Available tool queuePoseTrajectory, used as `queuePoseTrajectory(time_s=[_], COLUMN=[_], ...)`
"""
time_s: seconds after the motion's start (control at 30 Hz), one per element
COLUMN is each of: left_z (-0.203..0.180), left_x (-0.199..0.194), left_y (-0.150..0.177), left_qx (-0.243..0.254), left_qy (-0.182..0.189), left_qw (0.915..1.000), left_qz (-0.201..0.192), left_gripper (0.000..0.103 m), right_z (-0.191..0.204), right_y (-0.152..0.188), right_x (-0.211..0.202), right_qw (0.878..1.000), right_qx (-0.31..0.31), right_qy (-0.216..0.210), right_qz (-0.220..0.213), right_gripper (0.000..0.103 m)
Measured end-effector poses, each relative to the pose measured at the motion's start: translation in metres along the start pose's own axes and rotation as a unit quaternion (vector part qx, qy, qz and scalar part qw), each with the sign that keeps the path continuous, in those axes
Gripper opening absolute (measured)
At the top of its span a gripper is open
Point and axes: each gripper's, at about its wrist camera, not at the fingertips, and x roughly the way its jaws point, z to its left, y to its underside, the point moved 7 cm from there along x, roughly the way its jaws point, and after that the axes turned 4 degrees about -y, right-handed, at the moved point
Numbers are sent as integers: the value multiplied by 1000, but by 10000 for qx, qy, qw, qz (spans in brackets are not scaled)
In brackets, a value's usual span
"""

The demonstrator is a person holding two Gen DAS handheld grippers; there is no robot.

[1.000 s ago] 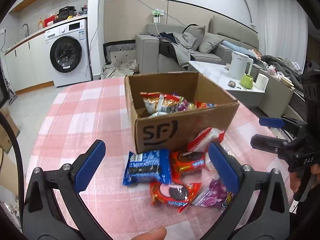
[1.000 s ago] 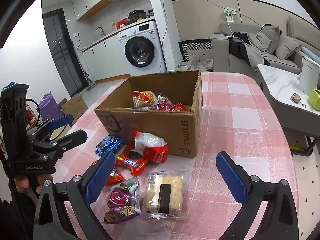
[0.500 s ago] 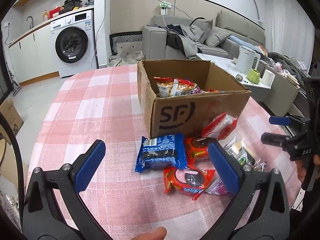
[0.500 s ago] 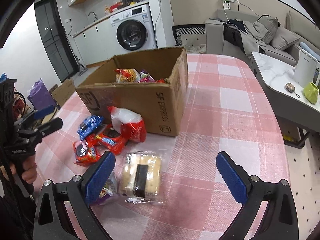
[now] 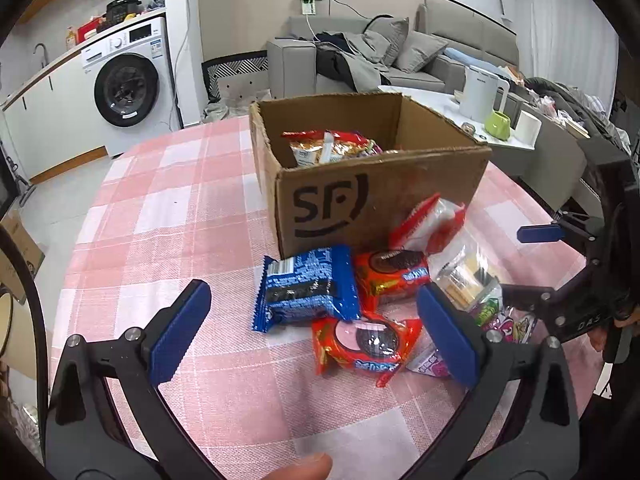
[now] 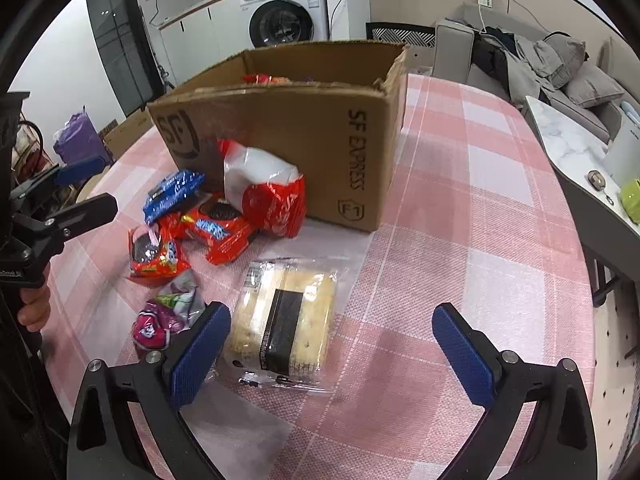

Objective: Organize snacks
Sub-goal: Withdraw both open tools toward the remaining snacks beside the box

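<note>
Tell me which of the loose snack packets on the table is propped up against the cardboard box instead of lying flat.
The red-and-white bag: it leans against the cardboard box, beside the SF logo. The other loose packets lie on the tablecloth.

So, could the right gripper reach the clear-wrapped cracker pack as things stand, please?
Probably yes: the right gripper is open, and the cracker pack lies flat just ahead of it with nothing on top.
</note>
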Motion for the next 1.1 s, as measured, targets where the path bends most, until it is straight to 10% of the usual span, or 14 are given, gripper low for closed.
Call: queuePoseTrajectory(time_s=[1.1], left_z=[-28], left_x=[41], left_y=[42], left_qx=[744], left_qy=[246], left_qw=[9929], left_qz=[891], left_gripper=[99], right_z=[1], right_y=[1], right_x=[23], right_qw=[9998], right_qx=[-63], right_qy=[58], right_qz=[162], right_gripper=[102])
